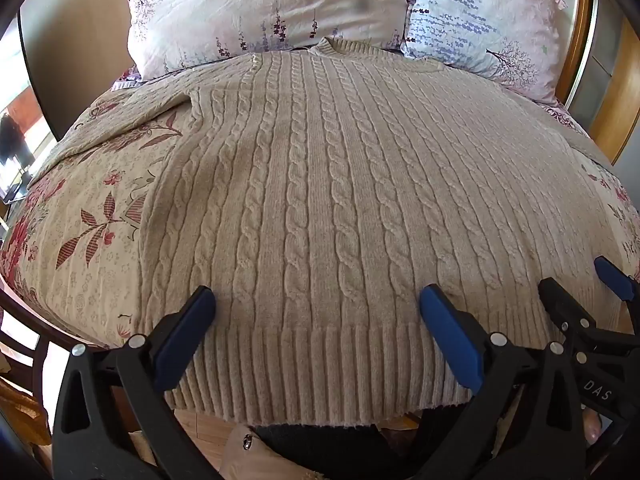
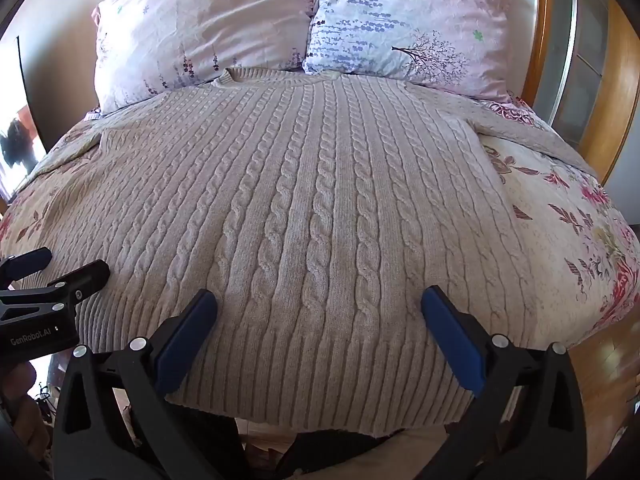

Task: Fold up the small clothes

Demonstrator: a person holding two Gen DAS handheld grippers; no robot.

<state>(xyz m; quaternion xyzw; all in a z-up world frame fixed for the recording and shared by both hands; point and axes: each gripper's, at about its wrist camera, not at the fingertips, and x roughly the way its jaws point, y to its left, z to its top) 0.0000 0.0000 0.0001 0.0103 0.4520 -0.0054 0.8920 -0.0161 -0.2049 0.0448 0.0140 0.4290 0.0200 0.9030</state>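
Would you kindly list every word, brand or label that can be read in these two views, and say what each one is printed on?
"DAS": white letters on the black body of the right hand-held gripper, seen from the left wrist view; the word may run on out of sight.
"GenRobot.AI": white letters on the black body of the left hand-held gripper, seen from the right wrist view.
The beige cable-knit sweater, the floral bedspread and the floral pillows show no text.

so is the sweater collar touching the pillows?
Touching. The right wrist view shows the sweater collar lying against the bottom edge of the left pillow, no gap visible between them.
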